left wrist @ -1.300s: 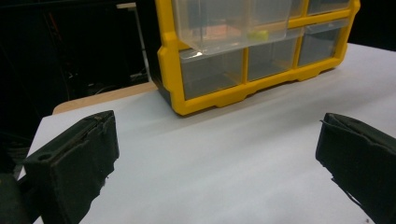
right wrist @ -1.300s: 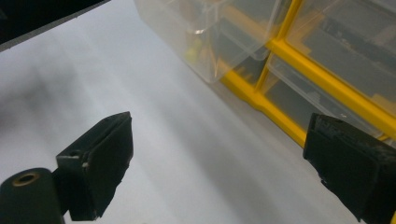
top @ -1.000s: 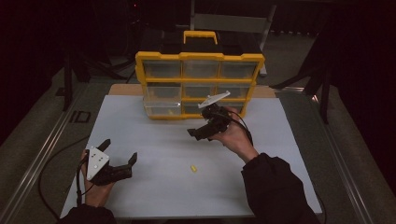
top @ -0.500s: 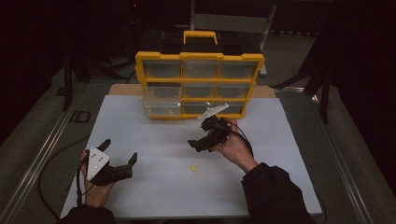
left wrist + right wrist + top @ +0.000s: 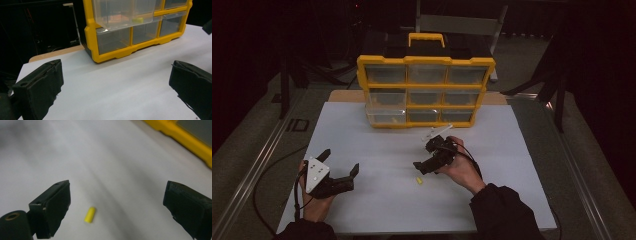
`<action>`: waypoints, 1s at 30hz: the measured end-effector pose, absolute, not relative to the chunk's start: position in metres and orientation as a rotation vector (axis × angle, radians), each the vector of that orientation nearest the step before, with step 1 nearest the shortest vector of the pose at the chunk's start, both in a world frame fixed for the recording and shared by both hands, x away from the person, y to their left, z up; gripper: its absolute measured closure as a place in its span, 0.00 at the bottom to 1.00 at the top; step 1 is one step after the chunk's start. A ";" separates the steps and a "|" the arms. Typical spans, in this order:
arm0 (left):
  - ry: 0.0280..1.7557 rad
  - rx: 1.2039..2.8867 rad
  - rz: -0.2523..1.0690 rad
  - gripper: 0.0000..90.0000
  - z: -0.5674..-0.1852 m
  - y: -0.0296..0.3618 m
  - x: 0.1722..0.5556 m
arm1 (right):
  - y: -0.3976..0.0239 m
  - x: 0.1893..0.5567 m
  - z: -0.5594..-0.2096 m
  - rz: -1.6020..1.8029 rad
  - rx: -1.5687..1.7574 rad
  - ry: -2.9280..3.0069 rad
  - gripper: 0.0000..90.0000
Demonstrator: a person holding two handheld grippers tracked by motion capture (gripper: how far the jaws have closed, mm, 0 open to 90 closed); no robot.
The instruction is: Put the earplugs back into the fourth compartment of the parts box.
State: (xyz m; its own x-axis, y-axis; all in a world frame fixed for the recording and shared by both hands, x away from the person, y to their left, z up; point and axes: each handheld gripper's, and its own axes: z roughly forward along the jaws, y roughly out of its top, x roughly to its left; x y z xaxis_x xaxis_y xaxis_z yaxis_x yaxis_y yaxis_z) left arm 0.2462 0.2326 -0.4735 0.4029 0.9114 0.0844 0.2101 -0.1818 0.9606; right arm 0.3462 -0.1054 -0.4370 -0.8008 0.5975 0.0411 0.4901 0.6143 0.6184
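Left black two-jaw gripper (image 5: 339,165) low at near left, jaws wide apart. Right black two-jaw gripper (image 5: 426,159) angled downward, jaws spread.

The white surface (image 5: 377,150) lies bare between the two hand-held grippers, so the way across its near half is open apart from a small yellow piece (image 5: 418,180) just beside the right hand-held gripper (image 5: 428,161). At the far edge the yellow drawer organizer (image 5: 426,91) walls off the middle, and its lower left drawer (image 5: 384,113) juts out over the surface.
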 end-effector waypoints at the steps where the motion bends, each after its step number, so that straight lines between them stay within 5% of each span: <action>1: 1.002 1.652 0.871 0.00 -0.474 0.233 0.246 | -0.105 0.345 -0.439 0.937 0.911 2.671 0.08; 30: 1.002 1.649 0.869 0.00 -0.473 0.232 0.246 | -0.094 0.332 -0.481 0.804 0.913 2.789 0.15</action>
State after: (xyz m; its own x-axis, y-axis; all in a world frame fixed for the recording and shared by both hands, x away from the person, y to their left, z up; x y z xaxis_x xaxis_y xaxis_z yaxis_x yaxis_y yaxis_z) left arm 0.2461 0.2321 -0.4733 0.4036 0.9113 0.0816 0.2090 -0.1787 0.9615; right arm 0.3323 -0.0940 -0.4807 -0.8157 0.5745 0.0679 0.5224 0.6812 0.5128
